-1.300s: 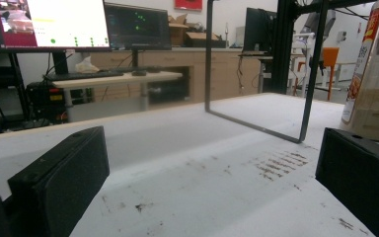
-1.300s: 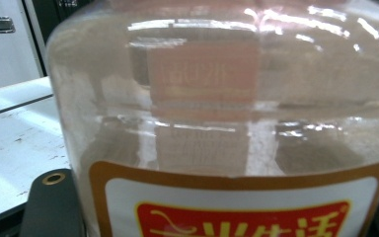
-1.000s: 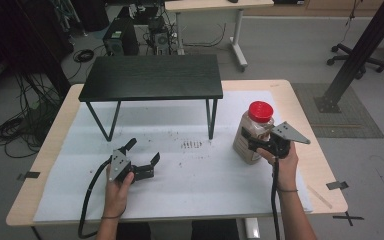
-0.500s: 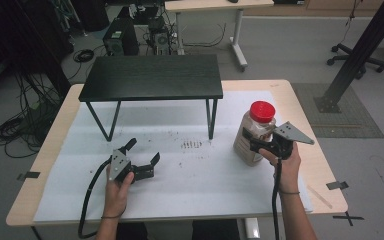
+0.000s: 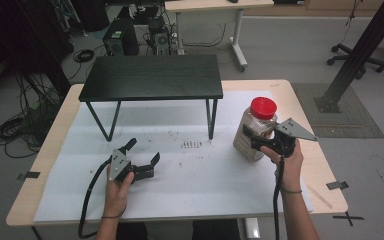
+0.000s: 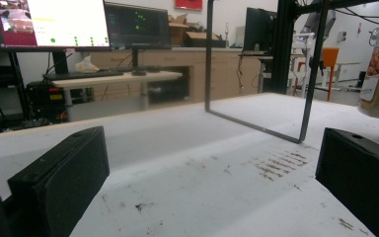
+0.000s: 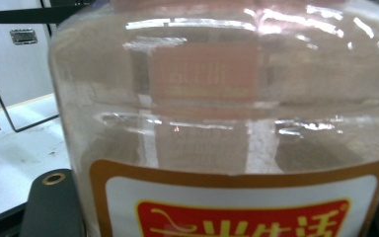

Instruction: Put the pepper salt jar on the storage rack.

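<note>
Bench (image 5: 300, 100) carries black stand (image 5: 152, 77) at far middle. Jar (image 5: 255, 130), red lid, right of stand's right legs, upright on white sheet. Right hand-held gripper (image 5: 252, 140) clamped around jar body, label pressed close between jaws. Left hand-held gripper (image 5: 142, 160) in front of stand, jaws wide, empty, resting low. Step, likely: jar grasped, ready for lift. Next move needs firm squeeze, level carry, clearance past stand legs.

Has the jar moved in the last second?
Yes, slightly. The jar has tilted, its red lid leaning right, away from the black stand's right front leg.
</note>
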Demonstrator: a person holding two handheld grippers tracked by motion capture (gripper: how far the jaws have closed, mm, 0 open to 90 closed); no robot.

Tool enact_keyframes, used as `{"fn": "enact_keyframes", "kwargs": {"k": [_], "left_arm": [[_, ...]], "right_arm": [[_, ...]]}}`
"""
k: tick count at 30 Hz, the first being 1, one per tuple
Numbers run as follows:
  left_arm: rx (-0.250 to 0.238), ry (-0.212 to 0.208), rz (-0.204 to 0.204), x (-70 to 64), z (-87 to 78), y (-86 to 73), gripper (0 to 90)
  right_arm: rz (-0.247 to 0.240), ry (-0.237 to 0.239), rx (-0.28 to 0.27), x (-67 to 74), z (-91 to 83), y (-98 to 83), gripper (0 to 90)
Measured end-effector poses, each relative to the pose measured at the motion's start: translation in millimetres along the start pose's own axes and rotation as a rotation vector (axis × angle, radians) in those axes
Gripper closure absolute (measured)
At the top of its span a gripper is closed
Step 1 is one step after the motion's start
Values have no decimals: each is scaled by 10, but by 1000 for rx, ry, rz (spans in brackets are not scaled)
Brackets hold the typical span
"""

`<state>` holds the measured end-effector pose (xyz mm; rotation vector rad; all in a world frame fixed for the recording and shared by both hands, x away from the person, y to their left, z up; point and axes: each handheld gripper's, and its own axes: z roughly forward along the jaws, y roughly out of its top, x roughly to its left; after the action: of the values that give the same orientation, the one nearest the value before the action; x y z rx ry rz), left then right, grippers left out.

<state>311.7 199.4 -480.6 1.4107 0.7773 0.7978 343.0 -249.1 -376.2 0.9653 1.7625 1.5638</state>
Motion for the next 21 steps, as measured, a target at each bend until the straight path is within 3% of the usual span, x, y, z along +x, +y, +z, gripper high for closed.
{"fn": "enact_keyframes", "kwargs": {"k": [21], "left_arm": [[-1,0,1,-1,0,0,2]], "right_arm": [[4,34,-2,80,-53,377,248]]}}
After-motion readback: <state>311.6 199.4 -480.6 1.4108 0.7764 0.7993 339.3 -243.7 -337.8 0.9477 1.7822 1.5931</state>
